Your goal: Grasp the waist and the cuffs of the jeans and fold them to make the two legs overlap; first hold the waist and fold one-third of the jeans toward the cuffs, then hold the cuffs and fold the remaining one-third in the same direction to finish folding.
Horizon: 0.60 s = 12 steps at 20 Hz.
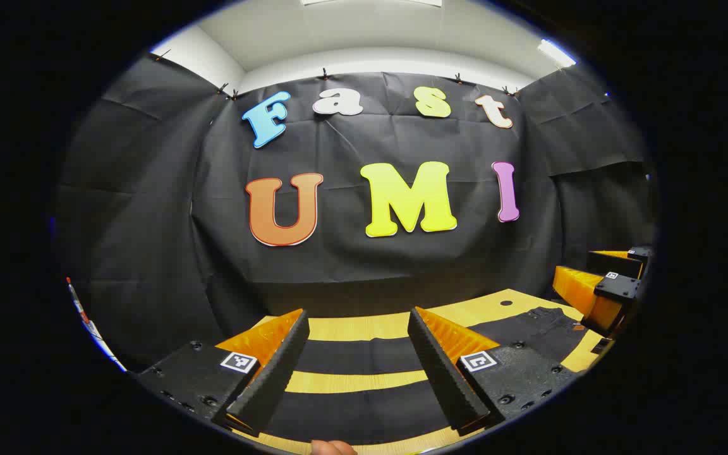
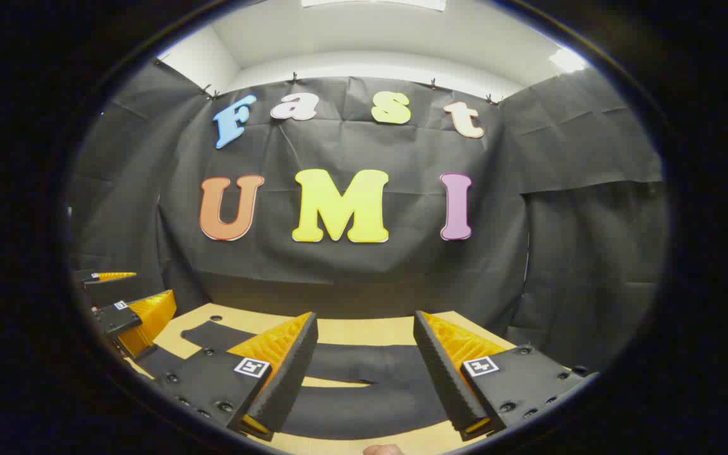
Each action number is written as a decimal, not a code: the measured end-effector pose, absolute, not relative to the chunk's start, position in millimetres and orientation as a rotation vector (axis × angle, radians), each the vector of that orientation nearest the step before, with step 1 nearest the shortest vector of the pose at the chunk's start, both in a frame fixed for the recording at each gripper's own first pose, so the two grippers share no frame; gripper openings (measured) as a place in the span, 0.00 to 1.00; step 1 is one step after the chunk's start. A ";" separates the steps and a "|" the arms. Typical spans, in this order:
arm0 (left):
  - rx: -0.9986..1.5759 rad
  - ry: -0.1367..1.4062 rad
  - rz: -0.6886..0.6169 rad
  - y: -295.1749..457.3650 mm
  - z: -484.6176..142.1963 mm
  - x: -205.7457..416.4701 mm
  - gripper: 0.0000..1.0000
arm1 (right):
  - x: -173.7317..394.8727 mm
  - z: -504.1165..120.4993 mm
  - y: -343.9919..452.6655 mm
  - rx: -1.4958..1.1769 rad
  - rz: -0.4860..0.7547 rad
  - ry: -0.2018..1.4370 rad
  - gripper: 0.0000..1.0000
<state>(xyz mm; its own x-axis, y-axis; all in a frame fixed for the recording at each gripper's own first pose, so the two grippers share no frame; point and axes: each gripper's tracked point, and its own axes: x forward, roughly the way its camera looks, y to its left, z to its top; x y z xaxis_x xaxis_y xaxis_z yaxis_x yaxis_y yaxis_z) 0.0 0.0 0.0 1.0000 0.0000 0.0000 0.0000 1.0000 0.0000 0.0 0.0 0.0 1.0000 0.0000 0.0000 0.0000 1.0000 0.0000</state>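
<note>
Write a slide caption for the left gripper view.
Left tongs open above dark jeans spread on the wooden table, both legs still apart; right tongs at the waist end.

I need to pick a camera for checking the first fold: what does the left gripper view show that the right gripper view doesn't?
Left gripper view: the jeans show two legs as separate dark bands with table between them, beyond the open left gripper. The right gripper is at far right.
Right gripper view: the point where the legs split, with the left gripper at far left.
Shared: the jeans lie flat and unfolded on the wooden table, and both grippers are open and hold nothing.
</note>
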 end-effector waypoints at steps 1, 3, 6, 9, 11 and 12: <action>0.004 -0.008 -0.004 -1.7 2.0 -1.4 1.00 | 0.4 -2.5 1.1 0.004 0.003 0.005 0.92; 0.011 -0.014 -0.005 -0.6 3.9 -3.5 1.00 | 1.6 -1.3 2.7 0.007 0.007 0.008 0.93; 0.015 -0.017 0.000 1.3 5.4 -3.0 0.94 | 0.6 0.7 8.1 -0.005 0.018 -0.002 0.92; 0.021 -0.026 0.001 2.0 8.0 -4.6 1.00 | -2.7 1.3 11.3 -0.015 0.026 -0.006 0.93; 0.025 -0.025 0.005 3.1 8.6 -4.6 1.00 | -5.9 1.7 13.5 -0.017 0.030 -0.003 0.92; 0.029 -0.028 0.010 3.2 9.7 -4.8 1.00 | -8.5 1.6 15.1 -0.027 0.034 -0.004 0.93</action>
<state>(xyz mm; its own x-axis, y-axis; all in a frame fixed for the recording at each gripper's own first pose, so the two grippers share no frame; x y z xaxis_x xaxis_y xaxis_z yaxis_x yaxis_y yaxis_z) -4.8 3.2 9.7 0.9995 0.0098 0.0285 -0.0107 0.9995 0.0290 -8.5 15.1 1.6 0.9994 0.0341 0.0037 -0.0340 0.9991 -0.0272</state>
